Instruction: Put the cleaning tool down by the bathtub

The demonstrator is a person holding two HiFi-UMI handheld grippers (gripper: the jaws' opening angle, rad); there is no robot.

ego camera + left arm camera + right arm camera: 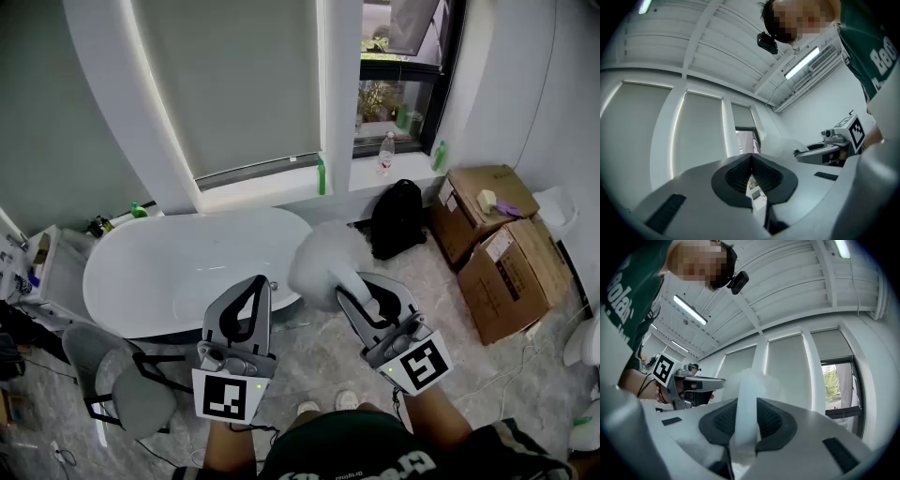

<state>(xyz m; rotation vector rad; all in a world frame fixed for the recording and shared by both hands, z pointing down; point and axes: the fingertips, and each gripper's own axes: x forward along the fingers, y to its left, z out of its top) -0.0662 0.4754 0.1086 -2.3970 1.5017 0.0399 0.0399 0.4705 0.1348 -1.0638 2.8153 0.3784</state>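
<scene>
White oval bathtub (169,272) lies ahead & left of the right gripper (352,286), its rounded end just beyond the left gripper (255,286). Two brown cardboard boxes (511,267) sit on the floor to the right of the right gripper, well apart from it. Grey chair (131,389) stands left of the left gripper, by the tub's near side. Black backpack (398,220) rests against the wall ahead of the right gripper, past the tool's head.

Cleaning tool (323,262): fluffy white round head, soft and cloud-like, on a pale translucent stick handle (745,418). The head sticks out fwd of the right gripper's tips, over the floor just off the tub's right end, not set down. In the right gripper view the dark ribbed pads (776,420) are clamped on the handle from both sides, with the fluff rising above them.

Left gripper (751,173): jaws together, nothing betw. them. It's held beside the right one, both tilted slightly up.

Green bottle (321,176) on the sill ahead and a clear bottle (385,155) by the window, further right.
</scene>
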